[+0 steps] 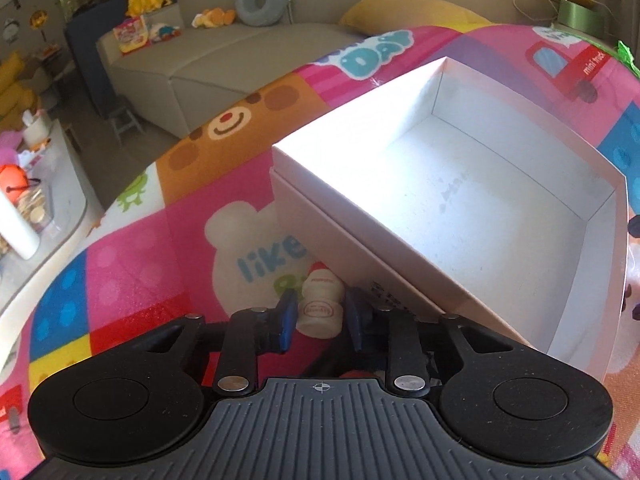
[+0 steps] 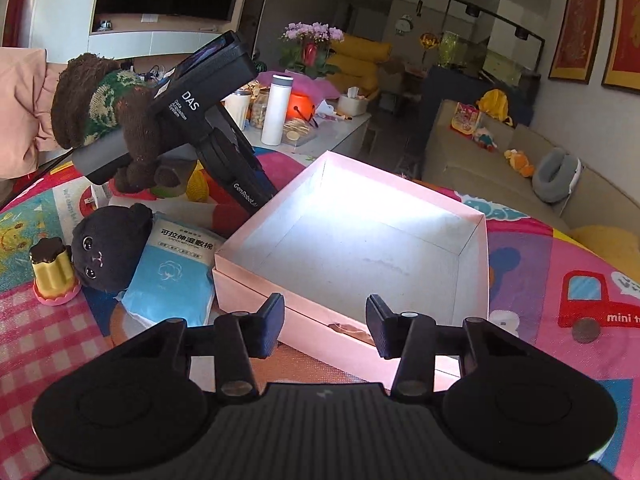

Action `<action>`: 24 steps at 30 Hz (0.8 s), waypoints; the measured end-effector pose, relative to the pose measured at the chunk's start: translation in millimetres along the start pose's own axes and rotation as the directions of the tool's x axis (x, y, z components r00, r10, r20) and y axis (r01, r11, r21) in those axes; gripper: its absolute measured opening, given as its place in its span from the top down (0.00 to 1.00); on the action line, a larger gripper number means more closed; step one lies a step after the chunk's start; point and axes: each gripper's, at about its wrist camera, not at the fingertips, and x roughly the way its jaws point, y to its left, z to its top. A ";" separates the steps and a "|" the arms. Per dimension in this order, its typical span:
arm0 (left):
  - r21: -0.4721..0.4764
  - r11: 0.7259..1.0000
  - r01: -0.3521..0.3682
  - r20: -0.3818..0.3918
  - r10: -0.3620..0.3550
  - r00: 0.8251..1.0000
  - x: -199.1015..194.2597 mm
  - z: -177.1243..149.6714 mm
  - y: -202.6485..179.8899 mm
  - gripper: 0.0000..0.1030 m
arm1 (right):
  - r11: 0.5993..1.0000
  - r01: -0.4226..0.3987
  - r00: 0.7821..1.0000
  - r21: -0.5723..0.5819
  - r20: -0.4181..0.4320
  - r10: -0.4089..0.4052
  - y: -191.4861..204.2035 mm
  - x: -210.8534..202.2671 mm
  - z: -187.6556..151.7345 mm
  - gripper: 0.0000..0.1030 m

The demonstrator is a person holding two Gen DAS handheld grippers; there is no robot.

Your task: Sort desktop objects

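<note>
**Left jaws clamped on the little bottle beside the box**

Our left gripper [image 1: 320, 316] has its blue pads pressed on either side of a small cream yogurt-drink bottle [image 1: 322, 304]; the jaws are closed onto its body. The bottle lies with its long axis running away from us along the fingers, its red-banded cap end pointing forward and slightly left, towards the near wall of the open box [image 1: 460, 184]. It sits just beside that wall, over the patterned play mat [image 1: 132, 264] that covers the worktop.

Our right gripper [image 2: 325, 326] holds nothing: its jaws stand apart, with only the pink outer wall of the box showing between them. From this side we see the left gripper's body slanting down behind the box's far-left corner, held by a hand in a brown knitted glove [image 2: 104, 120].

Left of the box lie a blue cotton-pad packet [image 2: 172, 276], a black plush toy [image 2: 108, 248] and a pudding-shaped toy [image 2: 52, 272]. A coin [image 2: 586, 330] rests on the mat at right.
</note>
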 end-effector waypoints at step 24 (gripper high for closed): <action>-0.029 0.997 -0.077 0.110 0.080 0.991 -63.3 -36.8 -24.7 0.59 | 0.994 0.011 0.996 0.111 -0.090 -0.001 6.8 2.0 13.4 0.40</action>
